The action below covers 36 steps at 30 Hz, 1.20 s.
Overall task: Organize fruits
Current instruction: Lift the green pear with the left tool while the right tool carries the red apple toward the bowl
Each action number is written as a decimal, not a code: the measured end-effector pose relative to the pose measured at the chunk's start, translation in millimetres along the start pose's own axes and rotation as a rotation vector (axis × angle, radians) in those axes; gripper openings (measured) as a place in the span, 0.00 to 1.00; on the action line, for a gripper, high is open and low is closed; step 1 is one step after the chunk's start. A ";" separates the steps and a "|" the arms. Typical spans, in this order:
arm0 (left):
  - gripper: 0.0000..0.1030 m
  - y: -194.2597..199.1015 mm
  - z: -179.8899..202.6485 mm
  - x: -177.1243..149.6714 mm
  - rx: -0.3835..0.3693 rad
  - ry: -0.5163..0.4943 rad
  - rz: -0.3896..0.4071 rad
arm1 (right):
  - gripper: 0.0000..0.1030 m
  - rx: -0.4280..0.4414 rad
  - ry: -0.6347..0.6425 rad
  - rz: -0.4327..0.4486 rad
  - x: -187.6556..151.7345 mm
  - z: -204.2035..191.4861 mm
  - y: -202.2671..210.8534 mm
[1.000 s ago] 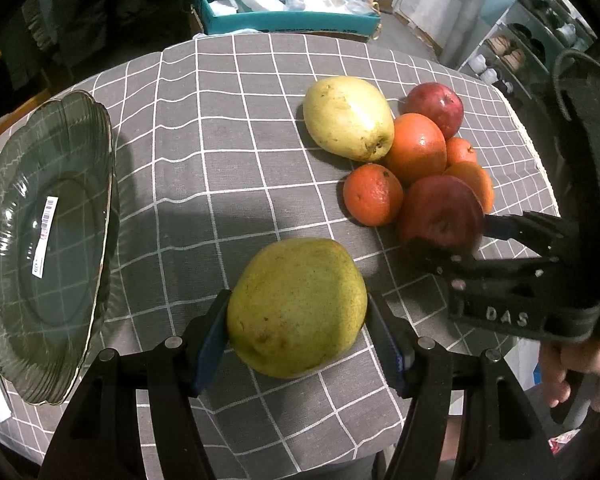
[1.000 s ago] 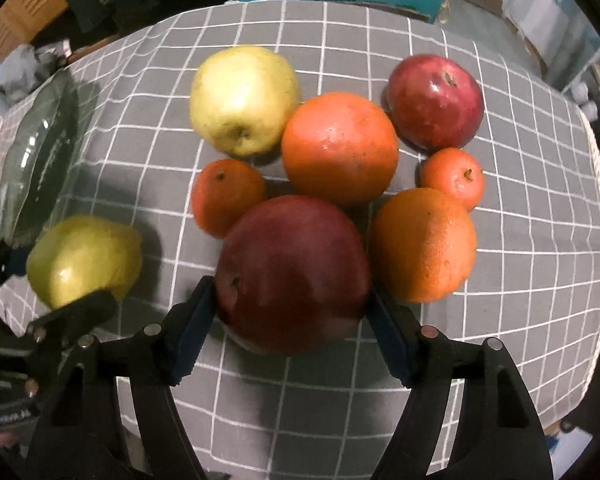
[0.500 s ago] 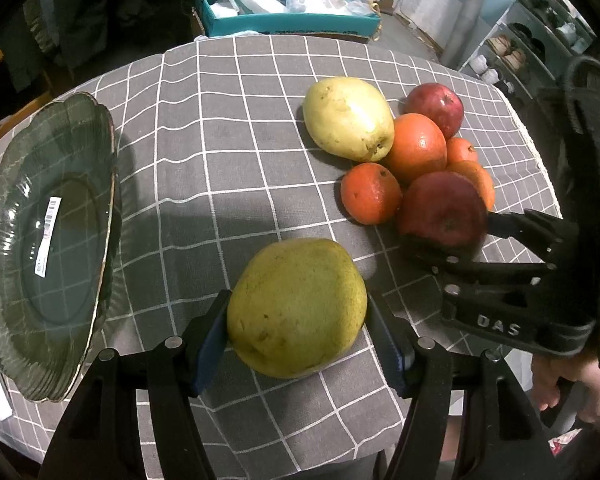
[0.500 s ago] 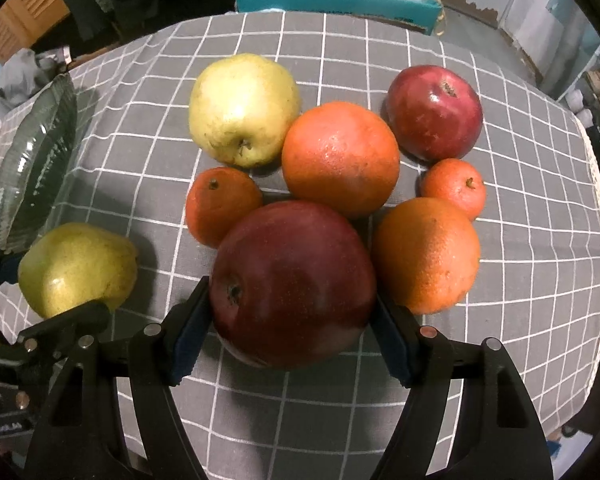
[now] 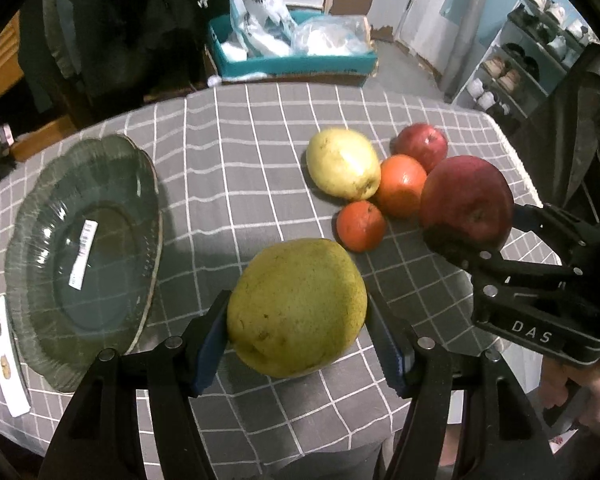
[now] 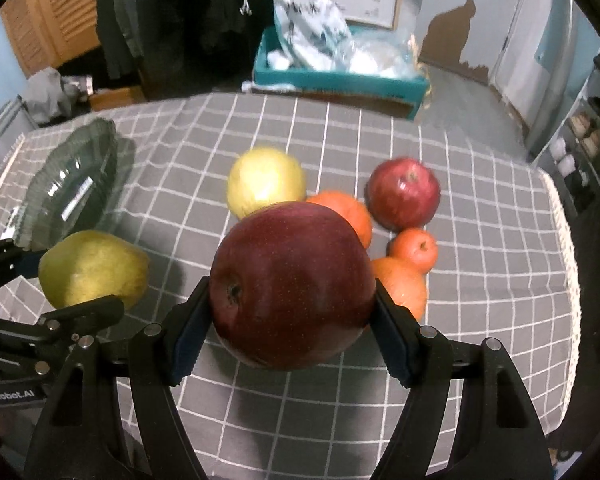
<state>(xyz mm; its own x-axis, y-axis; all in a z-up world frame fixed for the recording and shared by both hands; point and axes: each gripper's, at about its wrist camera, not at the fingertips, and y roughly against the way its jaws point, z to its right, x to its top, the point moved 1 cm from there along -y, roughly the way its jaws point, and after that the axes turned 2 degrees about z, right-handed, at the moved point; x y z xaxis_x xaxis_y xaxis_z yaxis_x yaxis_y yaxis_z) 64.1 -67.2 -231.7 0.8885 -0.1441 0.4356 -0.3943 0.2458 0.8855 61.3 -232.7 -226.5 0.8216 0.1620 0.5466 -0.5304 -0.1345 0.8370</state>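
Both fruits lifted since earlier frame: green pear [image 5: 296, 308] clamped in left claw [image 5: 300, 336], dark red apple [image 6: 292, 292] clamped in right claw [image 6: 290, 332], each clear above tabletop [image 5: 228, 160]. Remaining fruit pile [image 6: 380, 216] on grey checked cloth, right side. Glass plate [image 5: 80, 240] at left, apart from pile. Teal box [image 6: 340, 78] with plastic bags beyond far edge; shoe rack [image 5: 532, 60] far right.

Home: shoe rack [image 5: 516, 68], checked tablecloth [image 5: 236, 152]
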 end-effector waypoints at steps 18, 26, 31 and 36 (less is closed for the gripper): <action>0.65 71.4 -7.8 17.4 0.001 0.023 0.177 | 0.72 0.048 0.006 0.222 31.7 -5.8 73.4; 0.65 95.5 -14.5 21.5 0.014 0.030 0.232 | 0.72 0.075 0.005 0.276 41.7 -12.4 96.7; 0.65 109.2 -20.5 23.4 0.033 0.029 0.269 | 0.72 0.094 0.010 0.299 49.1 -20.8 106.2; 0.65 120.0 -30.7 23.8 0.034 0.051 0.292 | 0.72 0.112 0.022 0.310 56.1 -33.2 109.4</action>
<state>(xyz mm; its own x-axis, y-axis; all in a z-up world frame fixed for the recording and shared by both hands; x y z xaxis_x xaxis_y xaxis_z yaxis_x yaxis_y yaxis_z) 45.2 -11.7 -120.0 0.7463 -0.0233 0.6652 -0.6422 0.2374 0.7289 42.5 -205.8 -103.5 0.6192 0.1174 0.7764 -0.7271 -0.2874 0.6234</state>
